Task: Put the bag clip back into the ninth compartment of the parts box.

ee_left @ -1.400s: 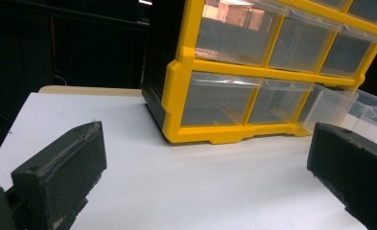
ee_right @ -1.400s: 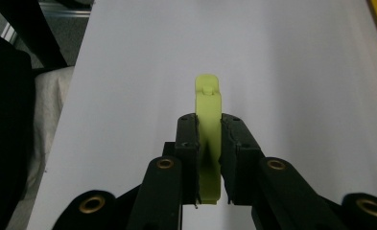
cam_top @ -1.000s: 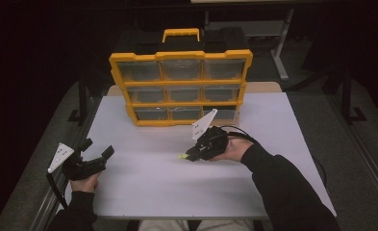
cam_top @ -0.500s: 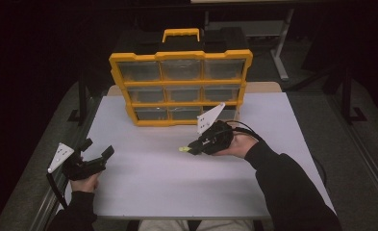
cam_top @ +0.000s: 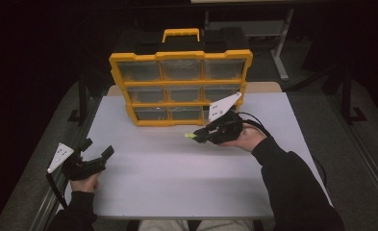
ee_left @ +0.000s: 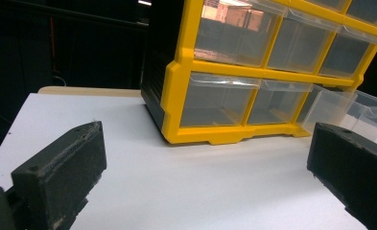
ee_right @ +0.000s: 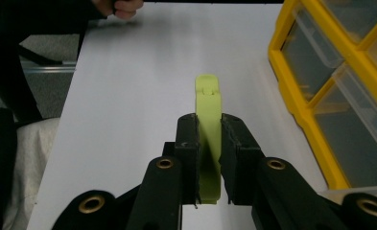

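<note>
Lime-green clip (ee_right: 208, 139), clenched in the right gripper (cam_top: 199, 136), had lifted toward the organiser's (cam_top: 181, 57) open lower-right drawer (ee_left: 354, 111), probably for stowing.

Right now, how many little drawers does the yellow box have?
9 drawers in the yellow box: three on top, three in the middle, three at the bottom. The bottom right drawer is pulled out.

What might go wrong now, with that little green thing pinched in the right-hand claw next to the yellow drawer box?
1. The right gripper grips the lime-green piece only by its rear part, with much of it sticking out; a knock against the yellow organizer might twist it loose.
2. A clear drawer stands pulled out of the bottom row; a careless sweep could bump it.
3. The left gripper rests open on the white table, too far off to catch anything.
</note>
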{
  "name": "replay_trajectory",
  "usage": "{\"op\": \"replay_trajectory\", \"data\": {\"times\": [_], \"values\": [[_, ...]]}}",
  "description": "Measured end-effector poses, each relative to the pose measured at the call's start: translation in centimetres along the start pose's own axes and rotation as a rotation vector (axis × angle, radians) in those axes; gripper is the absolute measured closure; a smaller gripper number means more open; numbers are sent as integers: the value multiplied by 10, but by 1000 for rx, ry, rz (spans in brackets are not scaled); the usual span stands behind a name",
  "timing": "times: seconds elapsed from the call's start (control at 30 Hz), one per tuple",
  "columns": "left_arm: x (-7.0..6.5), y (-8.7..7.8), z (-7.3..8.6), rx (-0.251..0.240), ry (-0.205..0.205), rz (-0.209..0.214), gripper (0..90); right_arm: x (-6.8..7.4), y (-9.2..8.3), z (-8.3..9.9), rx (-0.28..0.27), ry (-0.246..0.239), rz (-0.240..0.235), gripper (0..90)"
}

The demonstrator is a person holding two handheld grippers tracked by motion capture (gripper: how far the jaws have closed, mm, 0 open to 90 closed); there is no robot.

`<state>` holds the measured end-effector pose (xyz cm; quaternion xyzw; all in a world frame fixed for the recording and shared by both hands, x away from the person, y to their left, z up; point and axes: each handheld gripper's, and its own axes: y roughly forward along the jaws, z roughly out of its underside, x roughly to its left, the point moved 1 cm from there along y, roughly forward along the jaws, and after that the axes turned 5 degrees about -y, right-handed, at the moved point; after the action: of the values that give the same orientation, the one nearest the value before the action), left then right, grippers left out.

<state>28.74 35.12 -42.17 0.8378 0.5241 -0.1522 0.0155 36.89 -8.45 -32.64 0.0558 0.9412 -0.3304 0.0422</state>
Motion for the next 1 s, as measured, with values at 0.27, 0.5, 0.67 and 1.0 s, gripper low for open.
{"op": "replay_trajectory", "data": {"times": [0.27, 0.5, 0.67, 1.0], "values": [[0, 0, 0, 1, 1, 0, 0, -6, -13, 3, -36, 19, 55, 768], [0, 0, 0, 1, -4, -2, 0, -10, -21, 7, -42, 77, 108, 768], [0, 0, 0, 0, -5, -2, 0, -16, -25, 12, -21, 122, 148, 767], [0, 0, 0, -1, -7, -3, 0, -25, -35, 18, -55, 170, 210, 767]]}}
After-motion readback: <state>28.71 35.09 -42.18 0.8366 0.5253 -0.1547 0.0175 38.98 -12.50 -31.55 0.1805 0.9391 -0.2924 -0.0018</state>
